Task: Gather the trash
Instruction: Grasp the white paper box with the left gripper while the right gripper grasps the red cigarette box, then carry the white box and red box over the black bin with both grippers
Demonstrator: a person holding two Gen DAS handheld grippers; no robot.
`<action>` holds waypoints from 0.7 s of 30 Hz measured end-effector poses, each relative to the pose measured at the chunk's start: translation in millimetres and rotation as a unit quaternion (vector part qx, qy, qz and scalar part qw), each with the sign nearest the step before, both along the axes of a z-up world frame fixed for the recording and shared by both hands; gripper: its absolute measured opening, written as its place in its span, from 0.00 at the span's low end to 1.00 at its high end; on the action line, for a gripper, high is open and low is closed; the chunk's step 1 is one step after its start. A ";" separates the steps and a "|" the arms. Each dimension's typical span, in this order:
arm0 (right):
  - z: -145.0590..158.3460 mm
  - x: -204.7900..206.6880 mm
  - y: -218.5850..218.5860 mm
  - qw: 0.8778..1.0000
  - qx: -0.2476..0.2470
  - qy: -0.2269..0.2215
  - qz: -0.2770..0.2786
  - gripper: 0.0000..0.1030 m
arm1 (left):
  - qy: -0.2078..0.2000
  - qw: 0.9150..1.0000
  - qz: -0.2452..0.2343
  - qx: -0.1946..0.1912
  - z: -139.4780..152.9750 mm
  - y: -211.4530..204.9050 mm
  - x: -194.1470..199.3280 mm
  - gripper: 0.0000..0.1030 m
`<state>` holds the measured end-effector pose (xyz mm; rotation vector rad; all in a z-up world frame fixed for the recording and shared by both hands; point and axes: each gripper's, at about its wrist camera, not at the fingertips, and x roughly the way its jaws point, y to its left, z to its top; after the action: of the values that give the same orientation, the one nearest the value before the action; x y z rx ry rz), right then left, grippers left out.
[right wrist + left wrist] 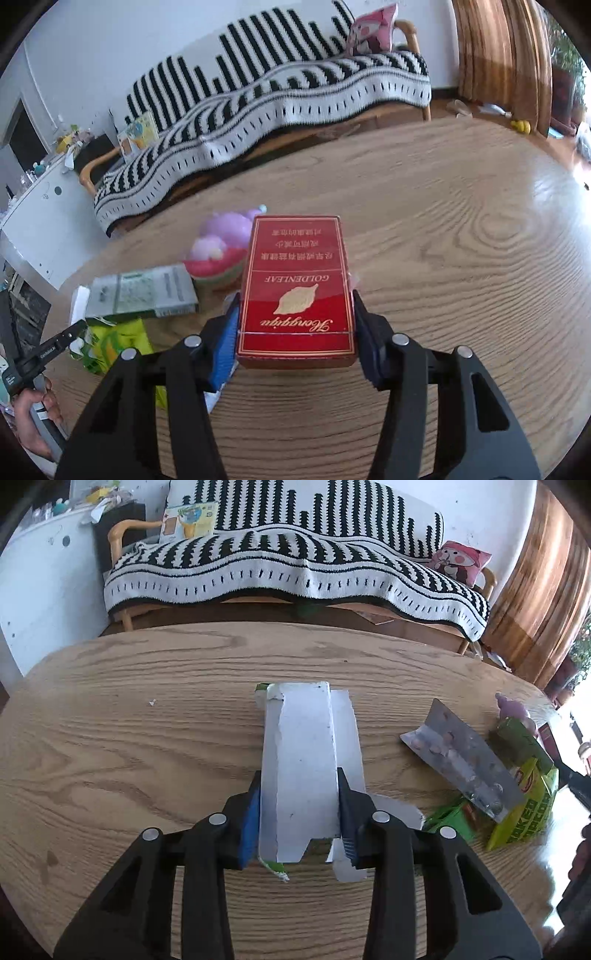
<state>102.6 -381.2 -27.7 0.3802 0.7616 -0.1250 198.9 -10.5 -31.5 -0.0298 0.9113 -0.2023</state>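
Beside the red pack [295, 295], a purple toy [225, 240] crowds the table [461, 258].

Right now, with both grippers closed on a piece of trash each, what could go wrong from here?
1. The white flattened carton is thin and torn; the left gripper pinches only its near end, so it may buckle or slip when lifted.
2. The red cigarette pack sits squarely in the right gripper, but squeezing could crush it.
3. The silver blister pack and green wrappers lie close by; a swing could scatter them.
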 end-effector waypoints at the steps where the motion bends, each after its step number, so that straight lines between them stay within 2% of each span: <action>1: 5.2 -2.6 1.0 1.000 -0.011 -0.009 -0.006 0.52 | -0.005 1.000 -0.002 0.006 1.3 -2.8 -1.7 0.34; 4: 11.4 -6.6 -0.7 1.000 -0.005 -0.021 -0.010 0.52 | -0.010 1.000 -0.004 0.006 4.0 -6.5 -5.1 0.34; 15: 12.7 -10.9 4.4 1.000 -0.006 -0.020 -0.008 0.52 | -0.026 1.000 -0.014 0.008 22.0 -14.1 -17.0 0.34; 21: 26.7 -27.0 15.8 0.999 -0.010 -0.042 0.006 0.52 | -0.045 0.999 -0.010 -0.015 45.5 -11.2 -34.7 0.34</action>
<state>75.6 -365.4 -1.0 0.3603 0.6800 -0.1042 164.2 -21.7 14.0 -0.0400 0.8190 -0.2343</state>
